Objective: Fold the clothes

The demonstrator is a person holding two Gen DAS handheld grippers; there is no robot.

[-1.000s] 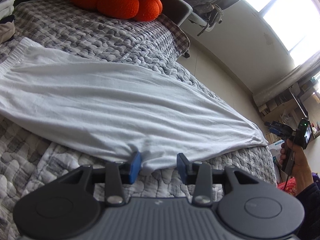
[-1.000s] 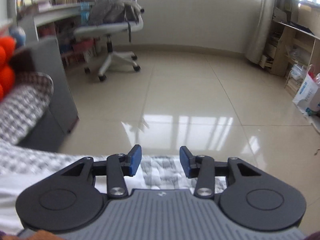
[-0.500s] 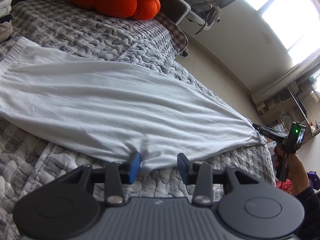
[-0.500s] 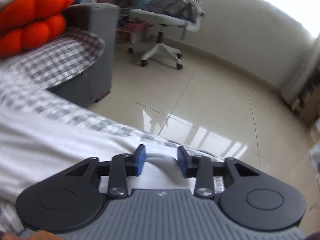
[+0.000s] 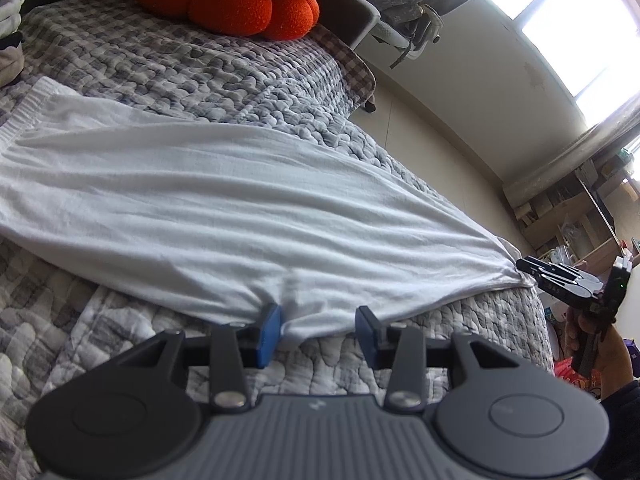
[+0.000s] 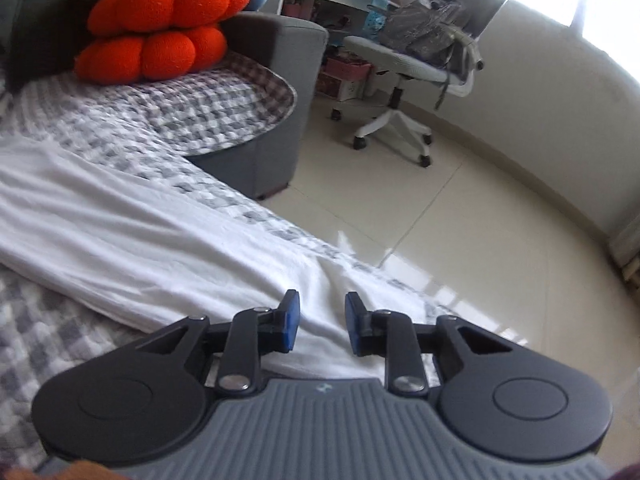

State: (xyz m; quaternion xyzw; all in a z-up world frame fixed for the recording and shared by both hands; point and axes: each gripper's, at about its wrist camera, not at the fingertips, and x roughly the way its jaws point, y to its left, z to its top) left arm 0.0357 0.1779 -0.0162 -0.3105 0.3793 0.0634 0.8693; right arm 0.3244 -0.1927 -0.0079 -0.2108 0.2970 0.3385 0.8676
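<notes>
White garment point(image 5: 224, 200), long and flat, lies spread across the quilted bed point(image 5: 168, 64), one narrow end reaching the bed's corner by the floor. My left hand-held gripper point(image 5: 318, 330) sits low at the near hem, where it was a second ago, its jaws partly apart with a small bulge of cloth between them; the blue pads do not look pressed on it. My right hand-held gripper point(image 6: 318, 326) is what has changed: a second ago it looked out over bare floor, and now it has swung round and rolled so that the garment's tapered end point(image 6: 332, 292) runs between its fingers. Its jaws have just been closing, then eased a little; they stand fairly narrow, cloth between them, a gap showing either side, so I judge nothing is gripped yet. From the left wrist view its tips point(image 5: 528, 266) sit right at the far corner. I judge both ends are lined up for pinching, ahead of the first fold.
</notes>
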